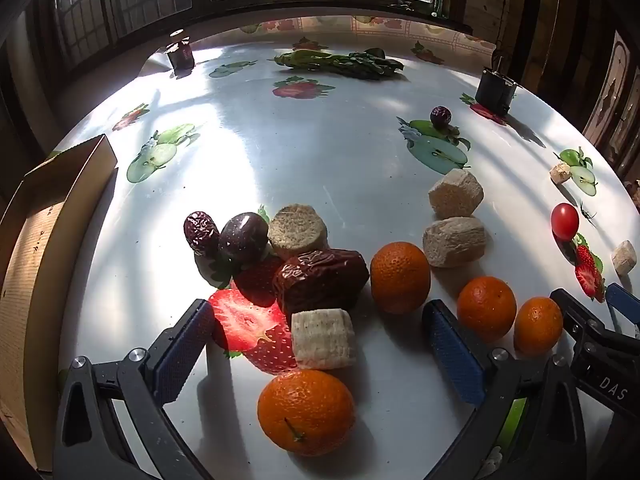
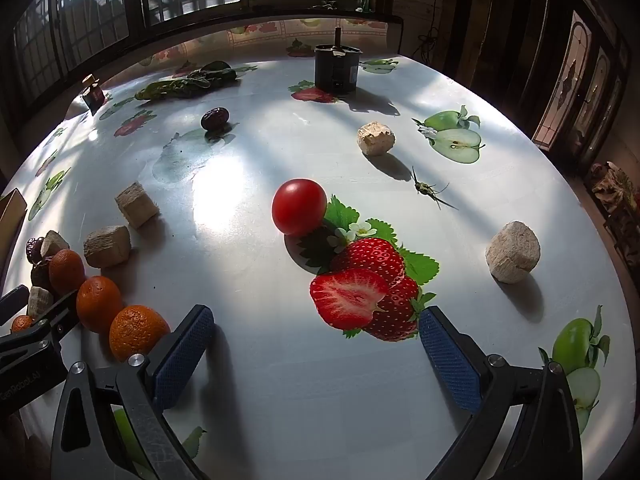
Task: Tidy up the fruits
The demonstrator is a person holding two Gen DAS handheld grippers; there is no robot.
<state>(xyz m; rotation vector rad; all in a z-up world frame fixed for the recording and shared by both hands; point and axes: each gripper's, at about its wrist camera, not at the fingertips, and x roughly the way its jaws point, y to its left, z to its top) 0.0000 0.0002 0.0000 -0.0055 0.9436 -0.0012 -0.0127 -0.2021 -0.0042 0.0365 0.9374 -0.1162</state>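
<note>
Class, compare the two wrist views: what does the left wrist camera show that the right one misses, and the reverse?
Left wrist only: the cardboard box's inside and the nearest mandarin between the open left tongs.

Right wrist only: an insect and the far-right beige chunk beyond the open right tongs.

Both: the cherry tomato, leafy greens and black cylinder.
</note>
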